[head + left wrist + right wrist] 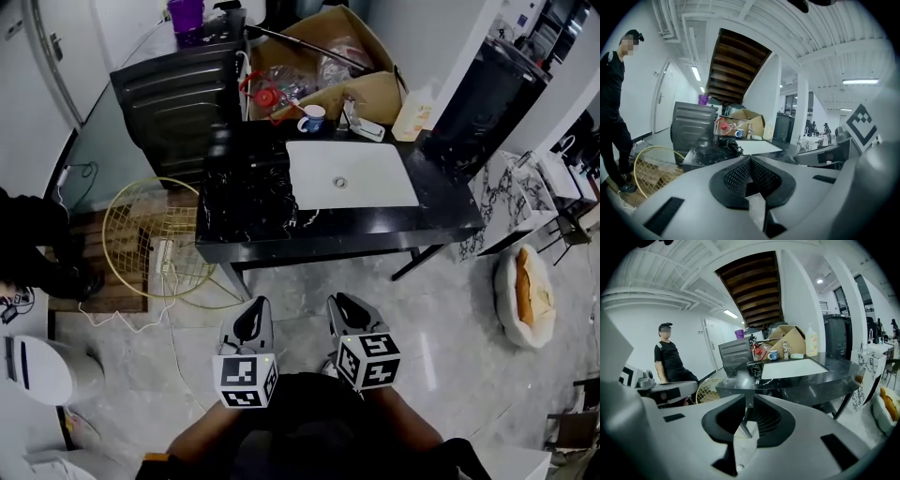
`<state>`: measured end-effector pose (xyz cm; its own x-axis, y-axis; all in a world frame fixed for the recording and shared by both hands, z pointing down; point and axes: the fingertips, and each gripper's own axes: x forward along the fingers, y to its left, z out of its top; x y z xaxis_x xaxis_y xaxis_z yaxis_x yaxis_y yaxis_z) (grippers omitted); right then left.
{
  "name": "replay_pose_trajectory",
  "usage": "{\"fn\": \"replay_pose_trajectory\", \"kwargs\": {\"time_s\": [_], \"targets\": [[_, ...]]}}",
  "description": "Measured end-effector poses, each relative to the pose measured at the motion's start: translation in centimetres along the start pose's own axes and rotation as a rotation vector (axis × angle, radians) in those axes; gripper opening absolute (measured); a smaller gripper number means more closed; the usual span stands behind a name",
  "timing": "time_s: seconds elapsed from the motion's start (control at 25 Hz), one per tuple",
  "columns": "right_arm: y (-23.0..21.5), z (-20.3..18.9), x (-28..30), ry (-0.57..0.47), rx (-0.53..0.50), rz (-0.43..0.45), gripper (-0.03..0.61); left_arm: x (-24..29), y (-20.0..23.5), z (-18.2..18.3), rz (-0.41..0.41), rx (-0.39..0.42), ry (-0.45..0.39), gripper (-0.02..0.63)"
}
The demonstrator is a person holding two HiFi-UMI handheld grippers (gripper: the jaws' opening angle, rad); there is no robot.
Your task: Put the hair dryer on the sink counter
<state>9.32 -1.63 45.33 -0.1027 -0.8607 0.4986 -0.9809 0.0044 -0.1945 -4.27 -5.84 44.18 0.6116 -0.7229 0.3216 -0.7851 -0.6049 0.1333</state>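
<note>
The black hair dryer (pixel 265 190) lies on the black sink counter (pixel 441 211), just left of the white basin (pixel 352 173). It also shows as a dark shape with its cord in the left gripper view (pixel 732 145) and in the right gripper view (pixel 754 367). Both grippers hang over the floor in front of the person's body, short of the counter's front edge. My left gripper (pixel 248 323) has its jaws pressed together and holds nothing. My right gripper (pixel 352 314) shows a narrow slit between its jaws, with nothing in it.
Left of the counter stands a dark ribbed cabinet (pixel 178 103) with a purple cup (pixel 186 14) on it. Behind the basin are a cardboard box (pixel 328 66), a mug (pixel 312 117), a tap (pixel 349 112) and a soap bottle (pixel 412 117). A gold wire basket (pixel 150 239) lies on the floor, with a person (pixel 37 244) beside it.
</note>
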Motion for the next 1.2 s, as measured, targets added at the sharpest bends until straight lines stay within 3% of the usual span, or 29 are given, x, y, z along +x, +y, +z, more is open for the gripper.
{"fn": "replay_pose_trajectory", "kwargs": {"time_s": [0.48,1.2], "targets": [[-5.0,0.1,-2.6,-0.037,0.035,0.023,0.018,1.7,-5.9,0.1,-0.010,0.051,0.023,0.006],[-5.6,-0.2,-3.5,-0.041,0.037,0.037,0.015,1.6,-7.3,0.3,-0.019,0.063,0.014,0.006]]}}
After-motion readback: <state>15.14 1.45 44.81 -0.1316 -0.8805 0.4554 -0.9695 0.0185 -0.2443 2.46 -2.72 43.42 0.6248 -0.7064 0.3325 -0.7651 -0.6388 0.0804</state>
